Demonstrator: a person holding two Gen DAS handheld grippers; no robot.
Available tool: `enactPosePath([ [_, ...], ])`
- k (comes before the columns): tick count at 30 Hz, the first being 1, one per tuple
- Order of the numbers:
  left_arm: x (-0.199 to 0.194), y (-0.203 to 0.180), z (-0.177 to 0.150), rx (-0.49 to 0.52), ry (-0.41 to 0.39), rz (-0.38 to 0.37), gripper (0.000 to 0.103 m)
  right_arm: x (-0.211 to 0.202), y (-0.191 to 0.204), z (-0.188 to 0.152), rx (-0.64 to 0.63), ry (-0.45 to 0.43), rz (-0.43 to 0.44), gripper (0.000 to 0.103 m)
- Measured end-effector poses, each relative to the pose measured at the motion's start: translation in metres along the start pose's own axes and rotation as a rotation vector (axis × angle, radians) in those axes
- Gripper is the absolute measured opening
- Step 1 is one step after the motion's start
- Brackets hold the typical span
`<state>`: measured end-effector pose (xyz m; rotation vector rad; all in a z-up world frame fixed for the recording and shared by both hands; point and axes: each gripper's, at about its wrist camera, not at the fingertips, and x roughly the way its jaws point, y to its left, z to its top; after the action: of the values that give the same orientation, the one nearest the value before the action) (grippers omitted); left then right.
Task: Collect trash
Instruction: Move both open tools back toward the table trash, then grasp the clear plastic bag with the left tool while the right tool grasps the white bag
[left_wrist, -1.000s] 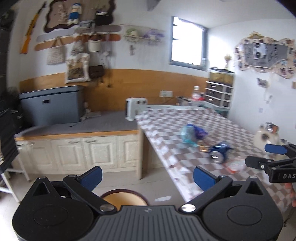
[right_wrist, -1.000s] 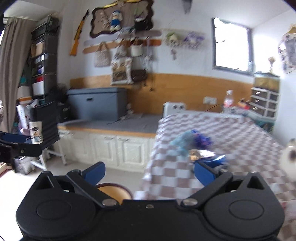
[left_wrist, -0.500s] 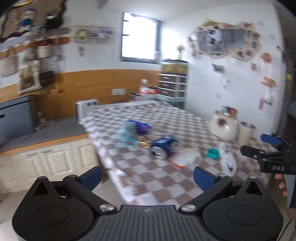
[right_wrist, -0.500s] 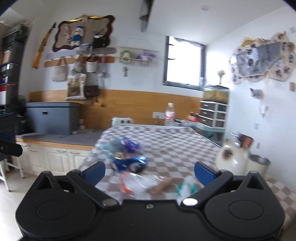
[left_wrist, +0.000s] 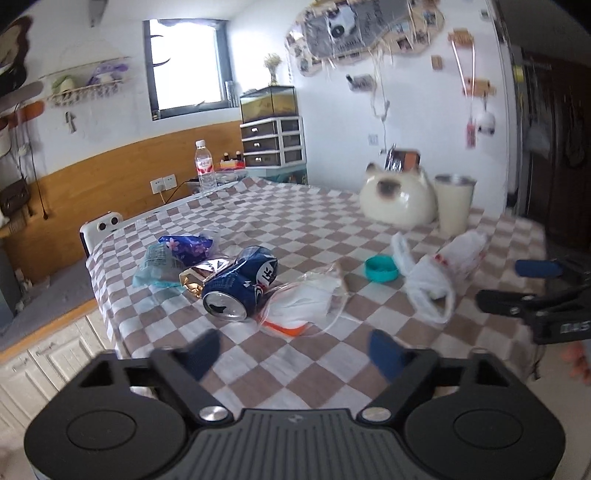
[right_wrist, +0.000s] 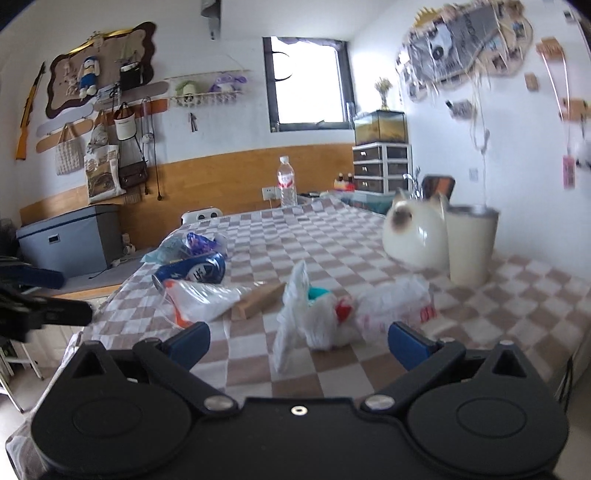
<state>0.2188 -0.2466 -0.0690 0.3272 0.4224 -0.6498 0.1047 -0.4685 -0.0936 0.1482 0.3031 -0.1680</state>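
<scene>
We list a checked table (left_wrist: 295, 221) carrying the trash in a loose cluster toward its near left part. Farthest left lie a pale blue wrapper (left_wrist: 155, 264) and a purple wrapper (left_wrist: 186, 245), touching one another; a gold foil scrap (left_wrist: 199, 273) sits just right of them, against a crushed blue can (left_wrist: 240, 286) lying on its side with its silver end toward us. Right of the can we find a clear bag (left_wrist: 306, 301) with an orange strip at its near edge, and in the right wrist view a brown stick (right_wrist: 260, 301) lies at the bag's right end. Further right come a teal lid (left_wrist: 382, 267) and a white plastic bag (left_wrist: 436, 275) with red print, crumpled and partly standing. At the far right of the table stand a cream cat-shaped pot (left_wrist: 397, 199) and a cream cup (left_wrist: 454, 203), touching; a water bottle (left_wrist: 205, 168) stands at the far edge. The left gripper (left_wrist: 295, 352) hovers above the near table edge, its jaws closing with nothing between them, the can and clear bag just beyond. The right gripper (right_wrist: 297, 343) has its jaws spread wide, gripping nothing, with the white bag just beyond its fingertips. Each gripper shows at the edge of the other's view.
</scene>
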Motion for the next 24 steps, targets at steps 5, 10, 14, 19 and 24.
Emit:
enactPosePath([
  [5, 0.037, -0.003, 0.005, 0.110, 0.019, 0.037, 0.057, 0.014, -0.012, -0.005, 0.069, -0.001, -0.015, 0.100],
  [10, 0.070, -0.003, 0.013, 0.157, 0.035, 0.042, 0.039, 0.032, -0.015, 0.003, 0.135, 0.001, 0.016, 0.076],
  [14, 0.090, -0.005, 0.017, 0.195, 0.040, 0.032, 0.030, 0.049, -0.008, 0.009, 0.121, 0.008, 0.013, 0.070],
  [19, 0.108, -0.007, 0.019, 0.233, 0.046, 0.023, 0.029, 0.066, 0.003, 0.009, 0.059, 0.025, -0.038, 0.070],
  [24, 0.117, -0.008, 0.021, 0.255, 0.040, 0.016, 0.020, 0.081, 0.011, 0.010, -0.004, 0.048, -0.070, 0.070],
])
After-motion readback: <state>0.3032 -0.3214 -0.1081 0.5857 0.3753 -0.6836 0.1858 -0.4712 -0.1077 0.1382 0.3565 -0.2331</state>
